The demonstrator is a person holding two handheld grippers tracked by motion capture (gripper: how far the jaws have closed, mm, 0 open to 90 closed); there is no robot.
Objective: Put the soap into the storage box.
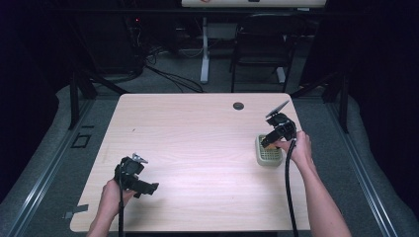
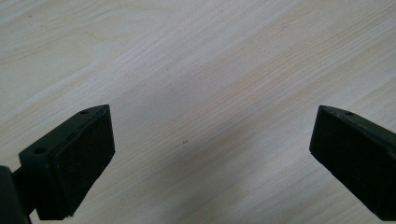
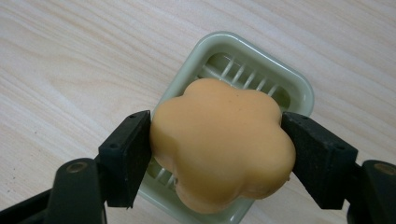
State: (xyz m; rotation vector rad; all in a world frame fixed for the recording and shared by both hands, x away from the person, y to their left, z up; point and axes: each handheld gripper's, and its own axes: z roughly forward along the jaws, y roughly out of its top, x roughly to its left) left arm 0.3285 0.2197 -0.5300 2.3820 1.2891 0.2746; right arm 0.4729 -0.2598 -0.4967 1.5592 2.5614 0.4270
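Forearms enter the high view from the bottom edge, each hand holding a gripper over a pale wooden table (image 1: 197, 148). At the near left the left gripper (image 1: 148, 188) sits low above bare wood, close to the table's front edge, with a wide stretch of open tabletop between it and the other hand. Toward the right edge the right gripper (image 1: 267, 140) hangs over a small green soap dish (image 1: 268, 158), which lies near the table's right side. A dark round grommet (image 1: 238, 105) sits near the far edge, and a black chair (image 1: 262, 47) stands on the floor beyond.

From the left gripper view, the two black jaws stand spread far apart with nothing but wood grain between them.

From the right gripper view, the jaws pinch an orange flower-shaped soap (image 3: 223, 140) from either side, their pads pressed against its lobes. Its surface is smooth and matte, with rounded scalloped edges. It sits over the dish's (image 3: 299, 91) slatted bottom, covering most of it; whether it touches the slats cannot be told.
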